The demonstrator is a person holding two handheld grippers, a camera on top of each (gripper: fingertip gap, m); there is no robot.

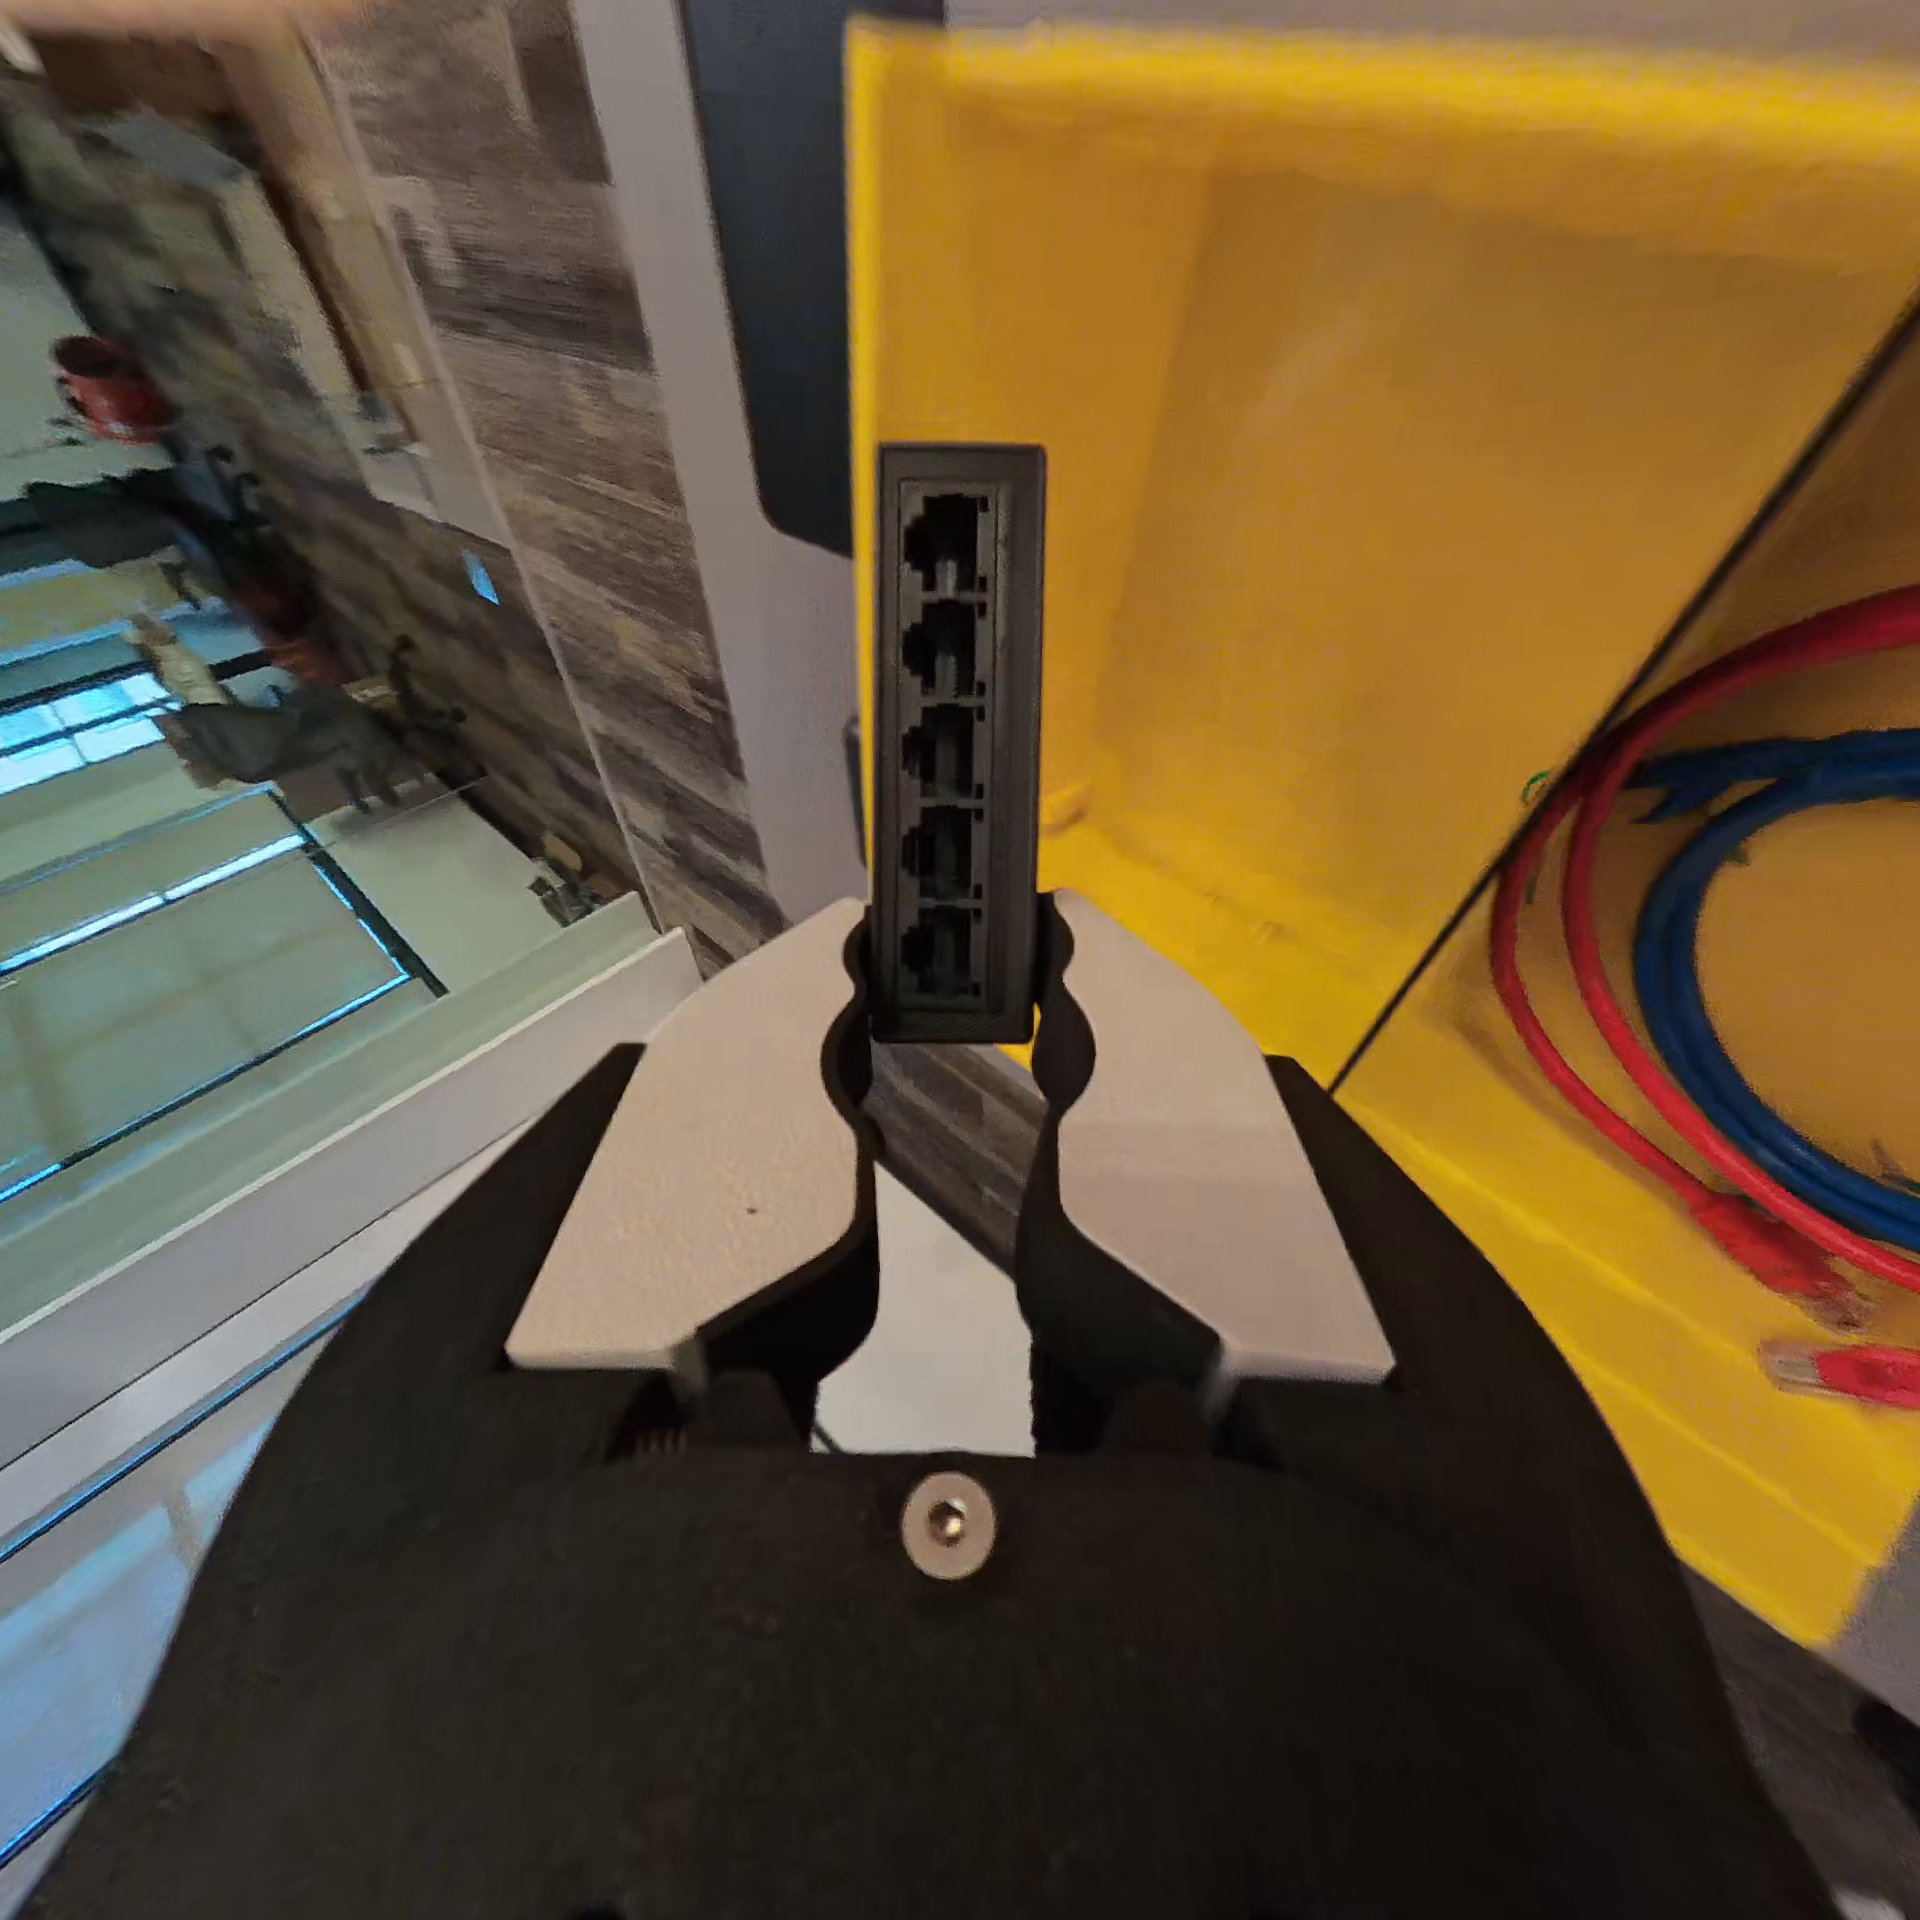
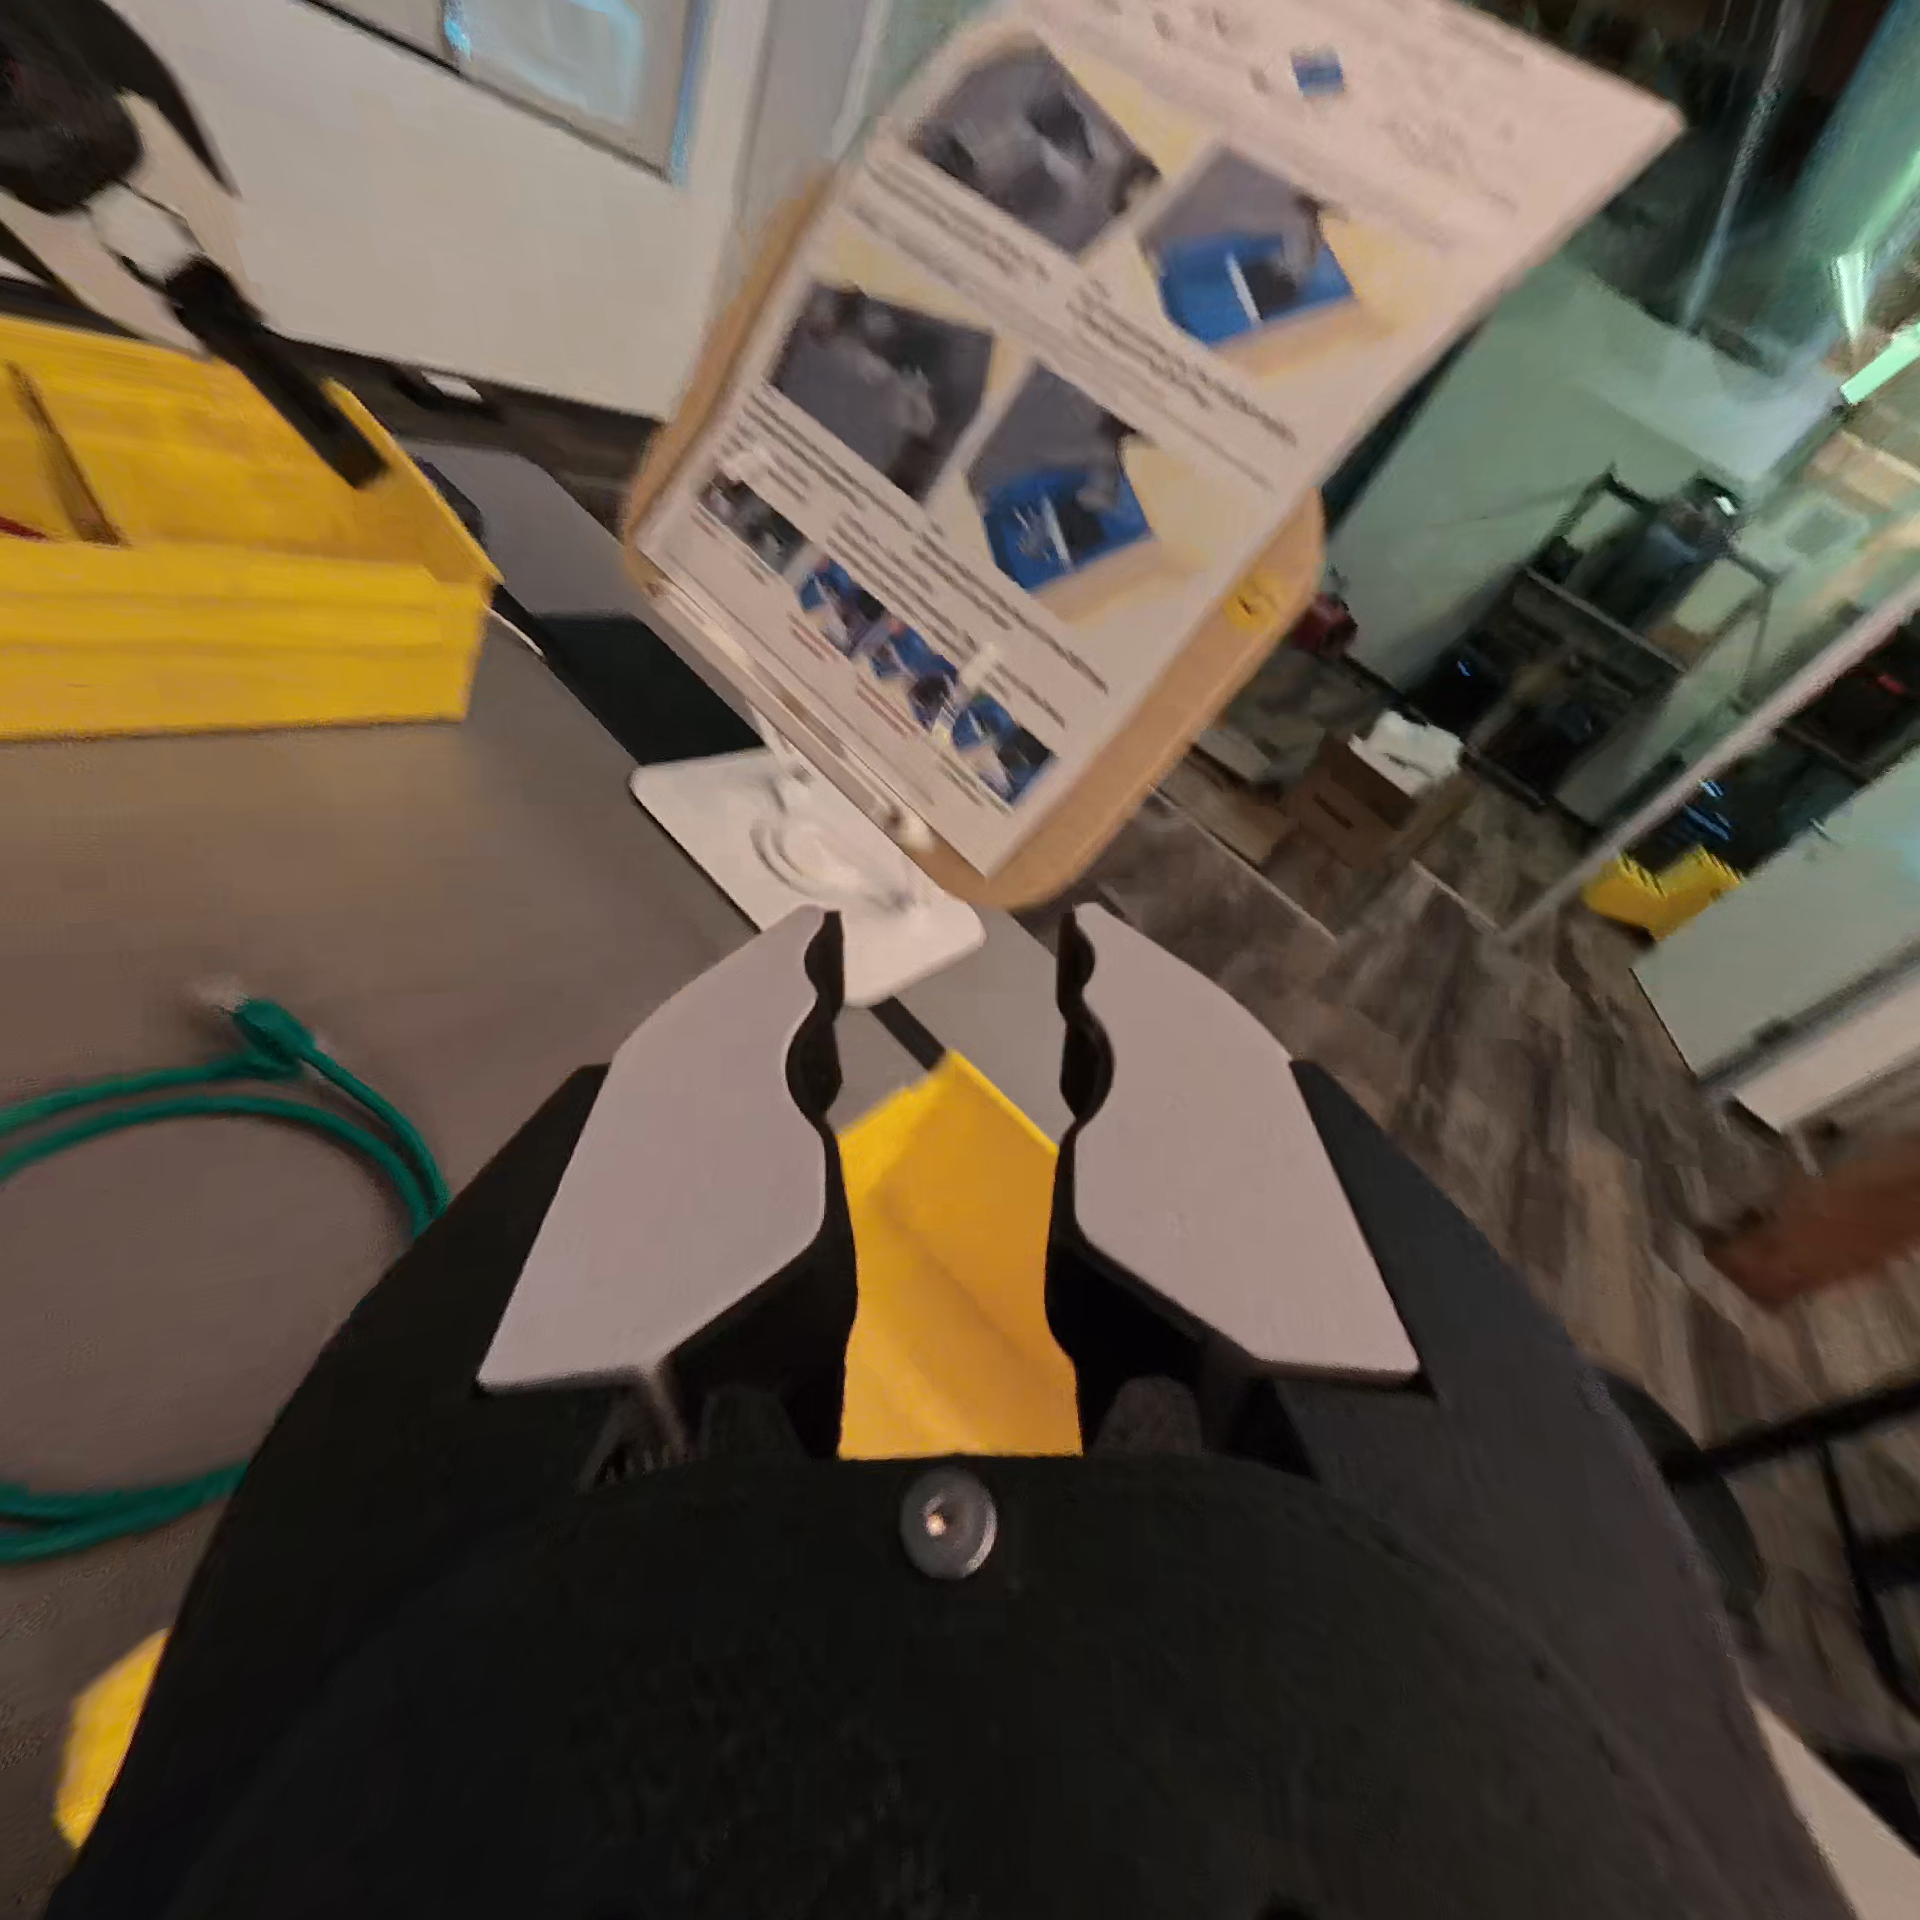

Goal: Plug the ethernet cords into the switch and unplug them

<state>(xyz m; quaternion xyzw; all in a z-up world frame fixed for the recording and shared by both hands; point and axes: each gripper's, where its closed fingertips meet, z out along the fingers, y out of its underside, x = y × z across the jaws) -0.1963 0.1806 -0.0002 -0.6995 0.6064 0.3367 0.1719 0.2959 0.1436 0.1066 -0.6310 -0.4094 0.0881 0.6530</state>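
We hold the switch (image 1: 958,743) in the left tool (image 1: 954,961); the right tool (image 2: 943,961) grips nothing.

Our left tool's pale flat fingers (image 1: 743,1122), with black wavy pads, clamp the near end of the switch, a slim matte black box with ribbed plastic and five square ports in a row facing the camera; we see no plug in any port. It hangs in front of a yellow plastic bin (image 1: 1351,520). Past the bin's thin divider, a red cord (image 1: 1579,1049) and a blue cord (image 1: 1704,1049) lie coiled, their clear-tipped plugs loose. Our right tool's jaws stand narrowly apart above the grey worktop (image 2: 364,883), over another yellow bin (image 2: 935,1226) near its edge. A green cord (image 2: 343,1101) lies looped on the worktop, well apart from the switch.
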